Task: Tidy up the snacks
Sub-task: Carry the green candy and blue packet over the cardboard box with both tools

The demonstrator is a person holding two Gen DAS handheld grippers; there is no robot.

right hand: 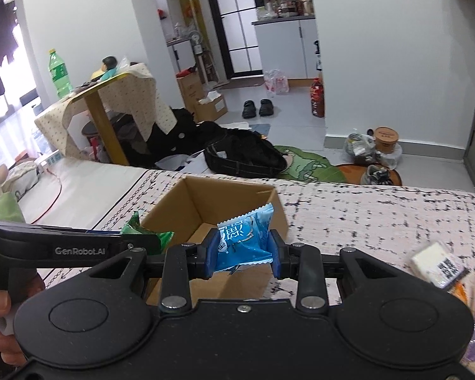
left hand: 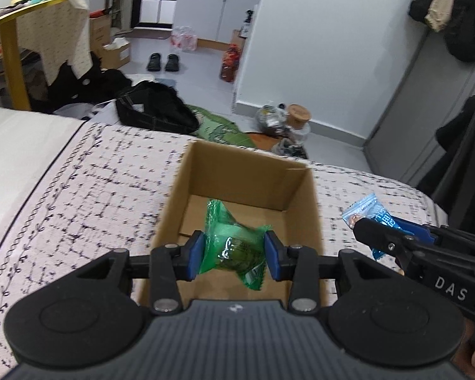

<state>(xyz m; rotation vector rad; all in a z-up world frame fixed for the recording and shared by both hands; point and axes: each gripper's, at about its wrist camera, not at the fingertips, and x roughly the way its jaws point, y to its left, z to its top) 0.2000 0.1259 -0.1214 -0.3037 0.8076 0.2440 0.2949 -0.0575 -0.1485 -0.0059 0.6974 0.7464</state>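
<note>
An open cardboard box (left hand: 288, 183) stands on the patterned bed cover; it also shows in the right wrist view (right hand: 202, 202). My left gripper (left hand: 234, 255) is shut on a green snack packet (left hand: 231, 240) and holds it over the box's near part. My right gripper (right hand: 242, 253) is shut on a blue snack packet (right hand: 247, 237), held above the box's near right corner. In the left wrist view the blue packet (left hand: 369, 210) and right gripper appear at the right. The green packet (right hand: 142, 231) shows at the left in the right wrist view.
More snack packets (right hand: 440, 266) lie on the bed cover (right hand: 380, 221) at the right. Beyond the bed's far edge lie a black bag (right hand: 243, 152), a green mat (right hand: 310, 164) and a draped side table (right hand: 110, 101).
</note>
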